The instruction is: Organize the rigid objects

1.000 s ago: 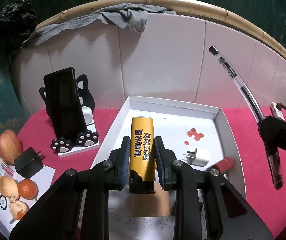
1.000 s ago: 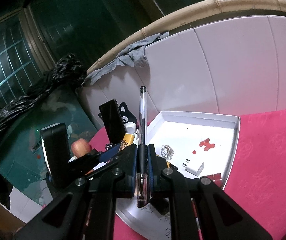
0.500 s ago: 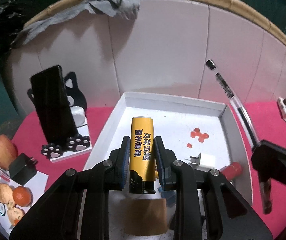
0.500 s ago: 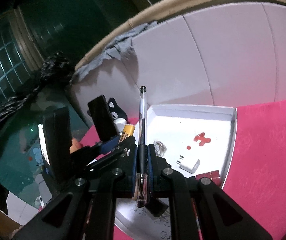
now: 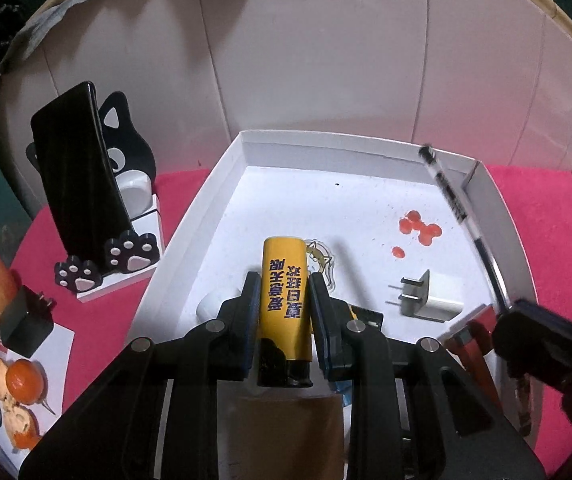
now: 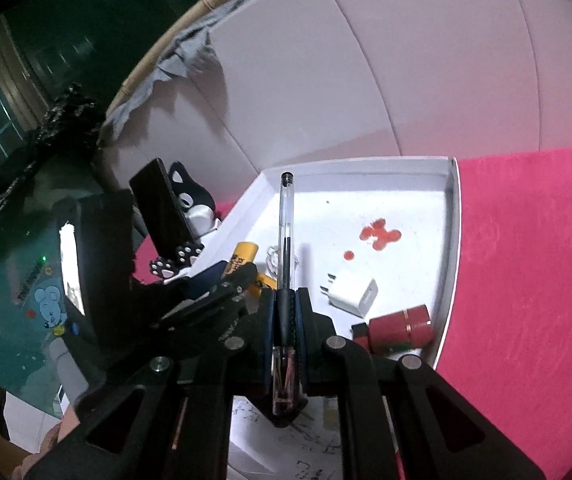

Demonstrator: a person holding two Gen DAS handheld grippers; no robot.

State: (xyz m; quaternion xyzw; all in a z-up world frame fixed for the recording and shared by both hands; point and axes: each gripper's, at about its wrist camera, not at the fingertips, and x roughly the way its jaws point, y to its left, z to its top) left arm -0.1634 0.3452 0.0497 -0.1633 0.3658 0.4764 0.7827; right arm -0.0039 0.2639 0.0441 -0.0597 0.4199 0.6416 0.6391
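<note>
your left gripper (image 5: 282, 292) is clamping the yellow lighter (image 5: 284, 304) between its jaws, the lighter standing upright along the fingers with its black end nearest you, and you are holding it over the near left part of the white tray (image 5: 190, 216). your right gripper (image 6: 286, 304) is squeezing the clear pen (image 6: 286, 240) at its dark grip, the capped tip pointing toward the tray's far wall, over the tray's near edge, with the white plug (image 6: 352, 290) and red cylinder (image 6: 402, 322) lying just to its right.
</note>
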